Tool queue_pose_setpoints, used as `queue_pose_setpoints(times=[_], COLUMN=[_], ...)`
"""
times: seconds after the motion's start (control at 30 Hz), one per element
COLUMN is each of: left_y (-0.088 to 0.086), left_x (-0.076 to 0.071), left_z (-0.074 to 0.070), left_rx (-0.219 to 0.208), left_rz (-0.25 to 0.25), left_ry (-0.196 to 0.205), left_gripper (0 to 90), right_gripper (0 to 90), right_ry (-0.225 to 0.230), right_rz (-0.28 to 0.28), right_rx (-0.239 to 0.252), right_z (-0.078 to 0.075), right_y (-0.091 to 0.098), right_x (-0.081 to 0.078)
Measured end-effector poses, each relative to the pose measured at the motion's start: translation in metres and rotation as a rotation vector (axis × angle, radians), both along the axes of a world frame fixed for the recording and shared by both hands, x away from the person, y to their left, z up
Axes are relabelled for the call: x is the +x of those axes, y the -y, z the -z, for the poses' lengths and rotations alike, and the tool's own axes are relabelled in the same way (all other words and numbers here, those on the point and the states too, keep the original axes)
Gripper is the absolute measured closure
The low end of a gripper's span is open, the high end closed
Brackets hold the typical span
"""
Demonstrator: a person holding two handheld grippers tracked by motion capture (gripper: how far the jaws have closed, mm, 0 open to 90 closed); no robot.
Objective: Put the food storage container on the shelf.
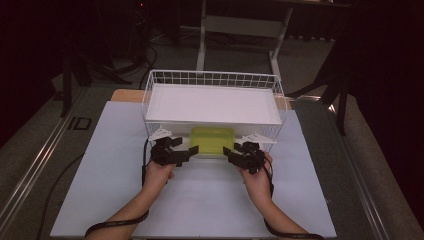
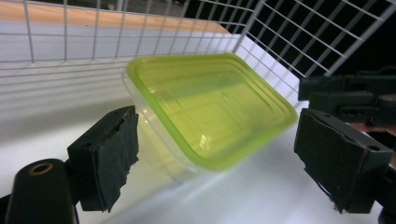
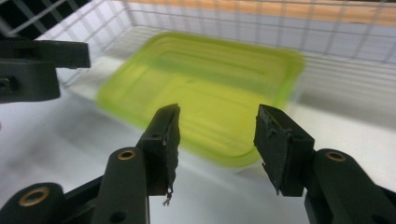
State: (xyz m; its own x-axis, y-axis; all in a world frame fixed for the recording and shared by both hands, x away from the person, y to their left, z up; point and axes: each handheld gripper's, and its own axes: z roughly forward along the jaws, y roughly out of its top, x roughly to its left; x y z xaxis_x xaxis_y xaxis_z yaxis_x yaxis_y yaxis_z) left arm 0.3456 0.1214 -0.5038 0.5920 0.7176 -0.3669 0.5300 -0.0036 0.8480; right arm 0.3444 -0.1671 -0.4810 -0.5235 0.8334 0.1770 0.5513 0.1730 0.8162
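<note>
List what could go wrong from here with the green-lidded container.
The green-lidded container sits close against the wire basket, so lifting may snag the mesh. Both the left gripper and the right gripper are open and off it; uneven closing might tilt it. The smooth lid may slip between the fingers.

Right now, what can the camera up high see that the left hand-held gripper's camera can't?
The high view alone takes in the person's forearms, the whole white wire basket with its white tray, and the floor around the table. The left gripper view alone gives a close look at the left hand-held gripper and its worn black pads, standing open. Both show the green-lidded container and basket wires.
</note>
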Motion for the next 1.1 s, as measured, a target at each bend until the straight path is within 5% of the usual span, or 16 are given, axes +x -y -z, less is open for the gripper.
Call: queue_pose_setpoints(times=[0.13, 0.23, 0.27, 0.33, 0.43, 0.67, 1.1], left_y=[-0.004, -0.008, -0.011, -0.013, -0.017, -0.024, -0.03], left_x=[-0.018, -0.031, -0.04, -0.045, -0.057, -0.072, -0.07], left_z=[-0.005, -0.008, -0.01, -0.011, -0.01, 0.003, 0.012], left_rx=[0.012, 0.008, 0.008, 0.007, 0.018, 0.088, 0.076], left_rz=[0.018, 0.037, 0.046, 0.056, 0.057, 0.058, 0.048], left_ry=[-0.01, -0.001, 0.009, 0.011, 0.013, 0.016, 0.006], left_gripper=[1.9, 1.9, 1.8, 1.9, 1.9, 1.9, 1.9], right_gripper=[55.2, 59.3, 71.9, 74.2, 90.0, 90.0, 90.0], right_ry=[-0.037, -0.048, -0.075, -0.081, -0.082, -0.111, -0.125], right_rz=[-0.052, -0.056, -0.056, -0.052, -0.06, -0.072, -0.024], right_rx=[0.032, 0.028, 0.02, 0.015, -0.02, -0.023, -0.019], right_z=[-0.002, -0.001, 0.003, 0.005, 0.013, 0.025, 0.041], right_y=[-0.008, -0.011, -0.014, -0.015, -0.02, -0.031, -0.044], right_x=[-0.014, -0.017, -0.02, -0.022, -0.024, -0.021, 0.01])
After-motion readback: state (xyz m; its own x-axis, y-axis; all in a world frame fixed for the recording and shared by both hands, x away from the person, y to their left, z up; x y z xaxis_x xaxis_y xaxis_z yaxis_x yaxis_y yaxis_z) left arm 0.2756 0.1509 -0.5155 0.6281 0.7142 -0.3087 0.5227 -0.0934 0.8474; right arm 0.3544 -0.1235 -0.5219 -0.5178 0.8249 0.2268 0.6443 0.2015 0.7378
